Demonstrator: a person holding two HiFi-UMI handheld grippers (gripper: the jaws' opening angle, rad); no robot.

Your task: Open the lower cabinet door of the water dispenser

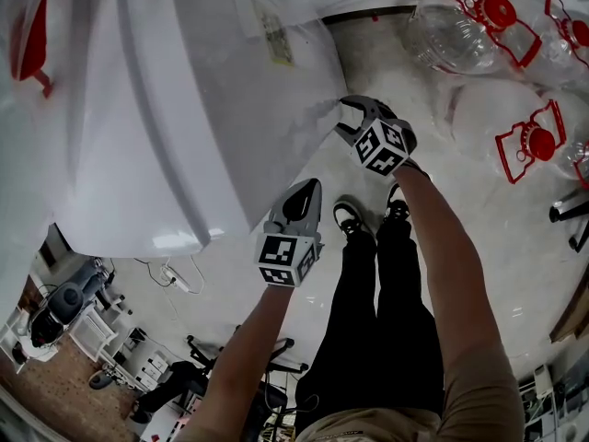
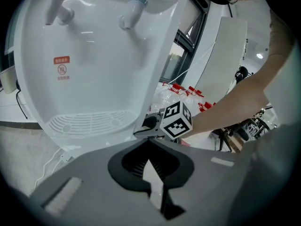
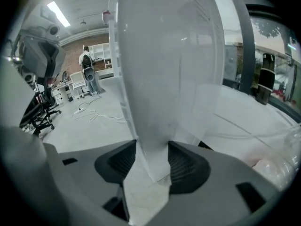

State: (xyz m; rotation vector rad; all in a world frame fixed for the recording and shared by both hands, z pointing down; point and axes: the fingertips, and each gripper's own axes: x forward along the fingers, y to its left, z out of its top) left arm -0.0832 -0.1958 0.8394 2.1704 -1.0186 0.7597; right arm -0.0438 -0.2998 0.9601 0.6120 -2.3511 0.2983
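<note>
Pale glossy floor (image 1: 515,247) spreads beneath us, with clear water bottles (image 1: 469,26) with red caps and red handles clustered at the far right. At our left stands the white water dispenser (image 1: 156,109), and we look steeply down its front. Our shoes (image 1: 350,217) stand close to its base.

We hold the right tongs (image 1: 342,118) at the dispenser's right front corner. Their own view shows them set wide apart around the white edge of the lower cabinet door (image 3: 157,93). This edge runs upright between the two ribbed pads (image 3: 120,161). The pads lie close on either side of it, and we cannot make out a firm press. The door sits low on the dispenser's front. From what we see, we cannot tell whether it has swung out from the body.

We hold the left tongs (image 1: 311,187) nearer to us, just off the dispenser's front and apart from the right pair. Their tips are brought together with nothing between them (image 2: 150,147).

From the left gripper view we see the dispenser's upper front, with a red tap (image 2: 56,6) and a blue tap (image 2: 134,8) above a slotted drip grille (image 2: 89,124). In the right gripper view, office chairs (image 3: 42,112) stand well back across the room.
</note>
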